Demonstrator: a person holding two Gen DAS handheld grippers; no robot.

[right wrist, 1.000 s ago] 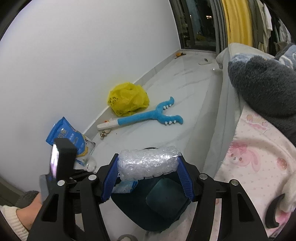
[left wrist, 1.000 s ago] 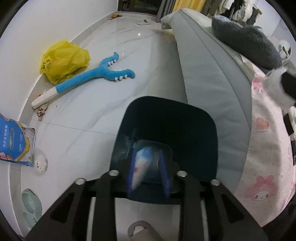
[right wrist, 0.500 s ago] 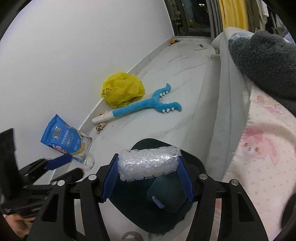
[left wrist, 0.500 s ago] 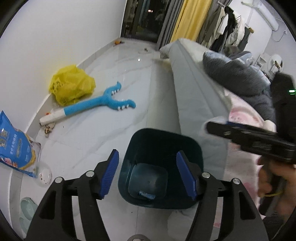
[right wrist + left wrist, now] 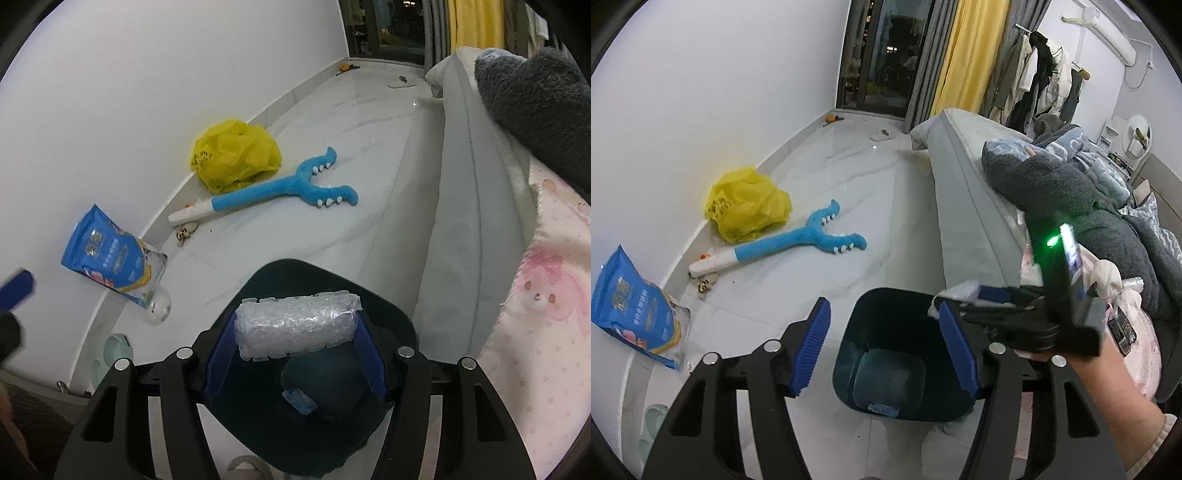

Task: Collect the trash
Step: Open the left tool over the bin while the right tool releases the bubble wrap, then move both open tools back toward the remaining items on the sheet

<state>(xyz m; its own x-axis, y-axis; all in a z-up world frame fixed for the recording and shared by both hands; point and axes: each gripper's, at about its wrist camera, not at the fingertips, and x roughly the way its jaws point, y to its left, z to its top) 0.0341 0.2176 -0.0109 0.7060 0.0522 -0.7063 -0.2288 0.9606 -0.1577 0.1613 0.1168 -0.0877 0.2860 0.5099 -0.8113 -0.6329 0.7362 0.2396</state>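
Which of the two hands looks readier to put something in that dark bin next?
The right. Its gripper is clamped on a bubble-wrap roll directly over the dark bin. The left gripper, jaws just opened, holds nothing; a blue scrap already lies in the bin.

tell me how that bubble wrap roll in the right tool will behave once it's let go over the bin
The bubble wrap roll looks air-filled, so probably very light and squashy; the right tool holds it by its ends without visibly crushing it. Being cylindrical, it may roll or bounce, though the dark bin directly below should catch it.
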